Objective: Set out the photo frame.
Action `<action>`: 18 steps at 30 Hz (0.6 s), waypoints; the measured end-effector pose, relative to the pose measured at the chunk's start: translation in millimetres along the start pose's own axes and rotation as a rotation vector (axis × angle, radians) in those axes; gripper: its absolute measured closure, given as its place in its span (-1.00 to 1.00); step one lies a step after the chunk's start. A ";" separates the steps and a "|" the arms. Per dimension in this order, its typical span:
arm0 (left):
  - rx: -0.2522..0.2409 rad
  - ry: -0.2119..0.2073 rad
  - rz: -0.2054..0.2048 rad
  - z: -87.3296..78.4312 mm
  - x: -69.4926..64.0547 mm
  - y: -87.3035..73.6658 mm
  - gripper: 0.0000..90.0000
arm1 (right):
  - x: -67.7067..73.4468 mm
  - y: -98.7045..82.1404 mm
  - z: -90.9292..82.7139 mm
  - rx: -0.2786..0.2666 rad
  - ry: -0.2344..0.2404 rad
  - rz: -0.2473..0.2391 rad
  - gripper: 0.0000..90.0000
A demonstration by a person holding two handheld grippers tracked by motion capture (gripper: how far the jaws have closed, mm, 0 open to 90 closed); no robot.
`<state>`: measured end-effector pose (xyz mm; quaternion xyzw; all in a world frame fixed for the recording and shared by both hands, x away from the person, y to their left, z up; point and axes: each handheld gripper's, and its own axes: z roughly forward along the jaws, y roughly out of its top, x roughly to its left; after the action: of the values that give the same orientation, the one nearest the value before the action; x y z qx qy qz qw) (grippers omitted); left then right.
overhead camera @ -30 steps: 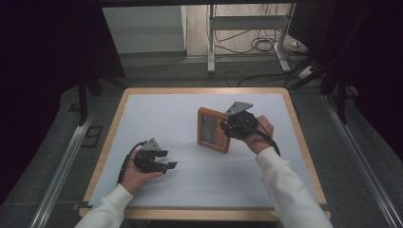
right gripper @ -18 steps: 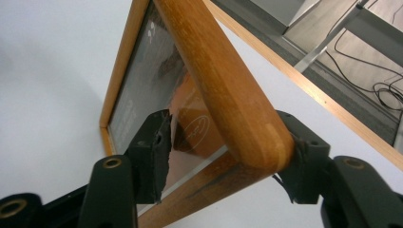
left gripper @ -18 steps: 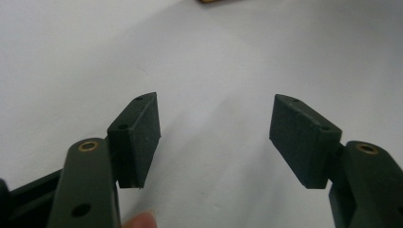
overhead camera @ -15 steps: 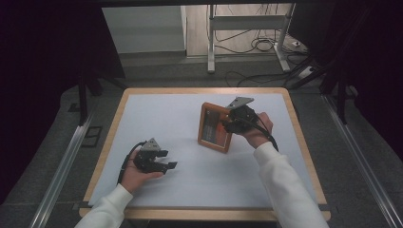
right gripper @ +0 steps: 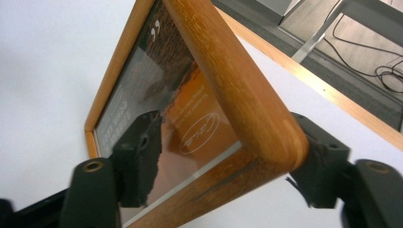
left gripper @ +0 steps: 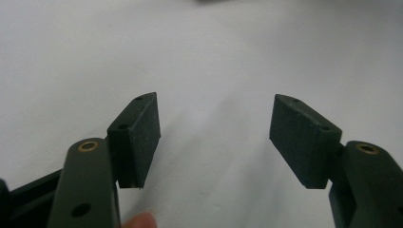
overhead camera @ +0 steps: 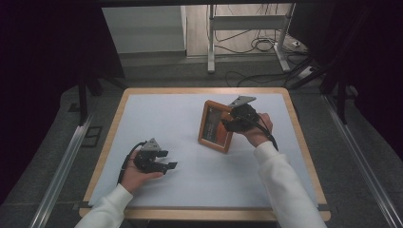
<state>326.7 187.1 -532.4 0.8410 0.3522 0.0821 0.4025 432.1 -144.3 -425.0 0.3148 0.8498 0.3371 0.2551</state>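
Note:
A wooden picture frame [overhead camera: 214, 127] stands tilted on the white table, right of the middle. My right gripper [overhead camera: 227, 124] is at its right edge, with the frame's corner [right gripper: 228, 80] between the jaws. Those jaws have just been opening. One pad [right gripper: 138, 156] sits in front of the glass and the other behind the wood, and I see no firm press. My left gripper [overhead camera: 169, 160] rests near the front left of the table. It is open [left gripper: 214, 137], with only white tabletop between its pads.
The white table has a wooden rim [overhead camera: 190, 90]. Beyond its far edge are a dark floor, cables [overhead camera: 259, 45] and a metal stand [overhead camera: 210, 57]. Metal rails run along both sides of the table.
The right hand has shifted slightly to the right at the frame's edge, and its jaws look wider apart around the frame. The left hand has stayed put.

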 end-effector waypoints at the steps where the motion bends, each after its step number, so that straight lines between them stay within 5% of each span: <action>1: 0.001 0.000 0.001 0.0 0.2 0.0 -0.25 | -0.4 -0.7 -0.9 -0.008 -0.002 0.010 -0.32; 9: 0.001 -0.001 0.005 0.5 -0.1 0.1 -0.25 | -1.7 -2.8 -12.9 -0.059 -0.039 0.046 -0.48; 18: -0.001 -0.002 0.005 0.4 -0.3 0.0 -0.26 | -4.7 -17.1 -36.4 -0.106 -0.015 0.102 -0.49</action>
<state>326.7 186.7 -532.6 0.8417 0.3496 0.0827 0.4031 405.5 -172.5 -413.1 0.3461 0.8117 0.3918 0.2603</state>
